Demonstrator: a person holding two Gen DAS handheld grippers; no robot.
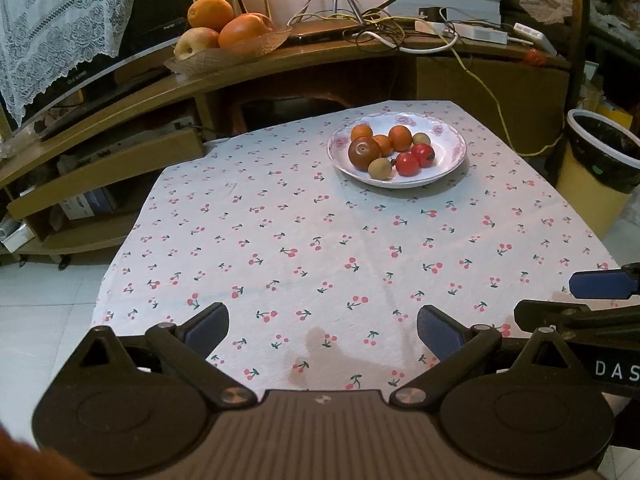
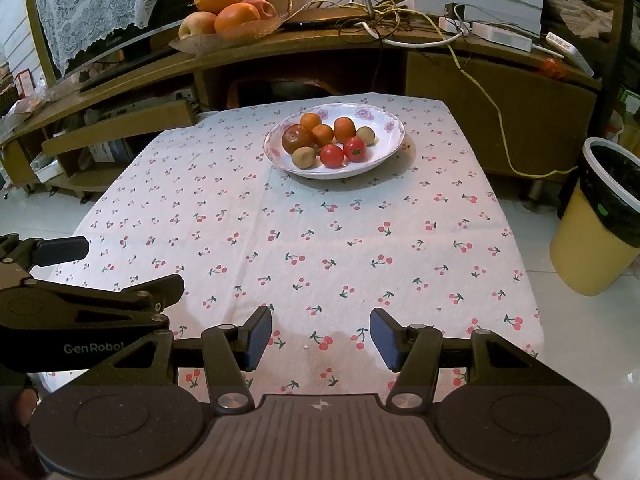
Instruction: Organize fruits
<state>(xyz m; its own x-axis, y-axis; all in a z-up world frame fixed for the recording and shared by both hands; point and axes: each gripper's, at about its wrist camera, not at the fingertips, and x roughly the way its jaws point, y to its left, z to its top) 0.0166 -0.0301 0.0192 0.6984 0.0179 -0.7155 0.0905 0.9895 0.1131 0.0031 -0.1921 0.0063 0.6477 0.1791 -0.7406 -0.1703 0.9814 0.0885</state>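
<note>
From the left wrist, the left gripper (image 1: pixel 322 330) hangs over the near edge of the cherry-print tablecloth (image 1: pixel 280 240), its blue-padded fingers spread wide with nothing between them. The white plate (image 1: pixel 452 160) sits far and slightly right on the cloth, holding small fruits: a dark reddish-brown fruit (image 1: pixel 364 153) at its left, three small oranges (image 1: pixel 400 137) at the back, two red fruits (image 1: pixel 407 163) toward the front, and two tan-green fruits (image 1: pixel 380 169), one near and one far. The right gripper (image 1: pixel 600 300) shows at the right edge, only partly in frame. On the wooden shelf (image 1: pixel 320 56) beyond the table rests a shallow dish of large fruit (image 1: pixel 228 28). A yellow bin (image 1: pixel 592 184) stands on the floor at the far right.

From the right wrist, the right gripper (image 2: pixel 321 336) hovers above the near cloth (image 2: pixel 360 232), fingers parted wide and empty. The plate (image 2: pixel 384 148) lies far, near the middle, with the same fruits grouped on its left half. The left gripper (image 2: pixel 132 268) juts in from the left, open and empty. The bin (image 2: pixel 588 248) stands right of the table.
</note>
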